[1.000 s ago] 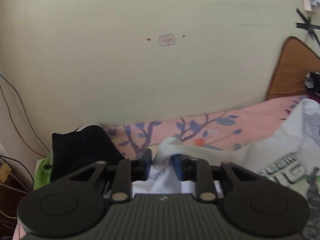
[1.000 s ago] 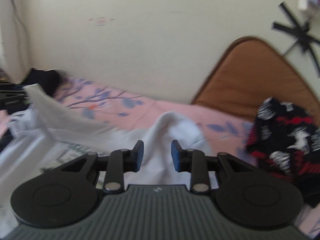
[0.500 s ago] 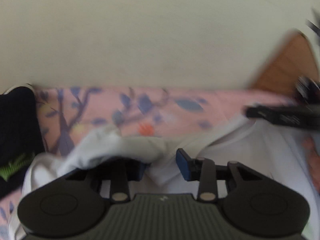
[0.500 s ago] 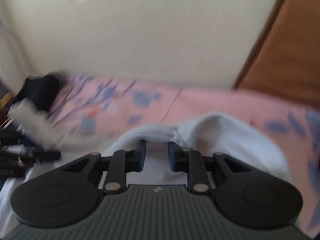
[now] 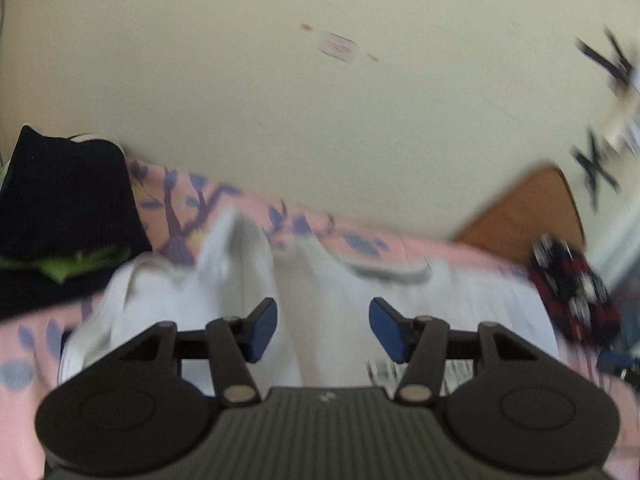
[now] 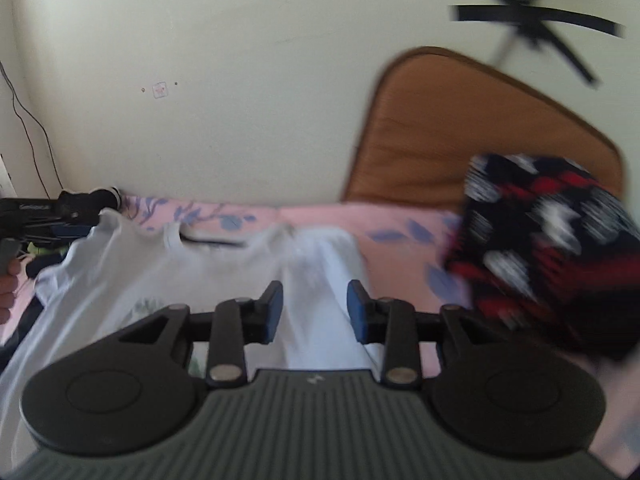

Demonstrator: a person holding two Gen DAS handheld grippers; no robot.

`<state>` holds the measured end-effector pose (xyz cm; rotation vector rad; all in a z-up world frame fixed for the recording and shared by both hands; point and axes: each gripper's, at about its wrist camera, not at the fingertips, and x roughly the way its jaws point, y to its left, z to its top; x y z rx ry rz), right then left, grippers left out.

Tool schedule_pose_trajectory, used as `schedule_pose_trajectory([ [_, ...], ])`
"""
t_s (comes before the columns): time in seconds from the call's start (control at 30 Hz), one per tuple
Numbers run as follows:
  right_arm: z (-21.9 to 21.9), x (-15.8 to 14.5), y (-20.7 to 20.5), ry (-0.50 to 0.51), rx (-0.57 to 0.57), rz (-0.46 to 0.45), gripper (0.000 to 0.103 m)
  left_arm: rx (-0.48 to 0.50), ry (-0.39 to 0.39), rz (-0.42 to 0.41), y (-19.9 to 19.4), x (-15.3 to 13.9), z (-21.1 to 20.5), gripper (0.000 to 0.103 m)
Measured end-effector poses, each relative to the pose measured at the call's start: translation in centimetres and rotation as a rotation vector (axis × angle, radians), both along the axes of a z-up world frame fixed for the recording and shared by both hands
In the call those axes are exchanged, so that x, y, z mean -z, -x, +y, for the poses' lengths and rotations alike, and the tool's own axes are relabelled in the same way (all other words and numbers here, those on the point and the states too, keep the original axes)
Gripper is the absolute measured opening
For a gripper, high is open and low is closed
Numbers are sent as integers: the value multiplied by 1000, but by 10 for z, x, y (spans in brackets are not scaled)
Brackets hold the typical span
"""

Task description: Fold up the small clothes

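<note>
A pale cream wall (image 6: 240, 60) fills the back of both views, and below it runs the bed, its pink sheet (image 6: 320, 216) printed with blue leaves and branches. No box, basket or other container shows anywhere; everything lies straight on the bed. The white T-shirt (image 6: 224, 264) is spread across the sheet in front of both cameras, its neckline toward the wall and a faint print low on its front (the motion blur makes the design unreadable). A brown cushion (image 6: 460, 128) leans against the wall at the right end of the bed, and a black, red and white patterned garment (image 6: 540, 248) lies bunched just in front of it, beside the shirt. At the left end a black garment with a green mark (image 5: 64, 216) is heaped near the wall. The left gripper (image 5: 323, 328) hangs over the shirt's left part with its jaws opening, white cloth showing in the gap but the blue pads clear of it. The right gripper (image 6: 315, 312) is over the shirt's right sleeve, jaws likewise opening and apart, with cloth below them and nothing pinched.
</note>
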<state>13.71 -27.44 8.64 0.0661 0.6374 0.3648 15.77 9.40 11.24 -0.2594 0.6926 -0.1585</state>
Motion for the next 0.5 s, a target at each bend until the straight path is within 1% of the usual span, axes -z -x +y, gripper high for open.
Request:
schedule_pose_trajectory([
  [0.07, -20, 9, 43, -24, 30, 28, 41, 71, -42, -1, 30, 8, -15, 53],
  [0.17, -28, 29, 96, -41, 71, 79, 43, 152, -81, -14, 71, 21, -35, 56],
  [0.27, -16, 47, 132, -13, 71, 89, 43, 188, -152, -67, 110, 33, -53, 59],
  [0.33, -5, 58, 146, 14, 62, 92, 43, 217, -155, -64, 125, 39, -61, 59],
  [0.37, -2, 59, 152, 46, 61, 68, 41, 228, -154, -62, 130, 41, -65, 59],
  [0.4, 4, 59, 153, 92, 44, 40, 12, 233, -163, -65, 137, 42, -67, 59],
  [0.43, 5, 55, 151, 132, 23, 24, 5, 226, -180, -68, 142, 43, -70, 59],
  [0.47, 5, 52, 151, 174, 24, 4, 4, 213, -199, -71, 146, 45, -71, 59],
  [0.5, 6, 48, 150, 237, 34, -33, 4, 201, -209, -70, 148, 45, -70, 59],
])
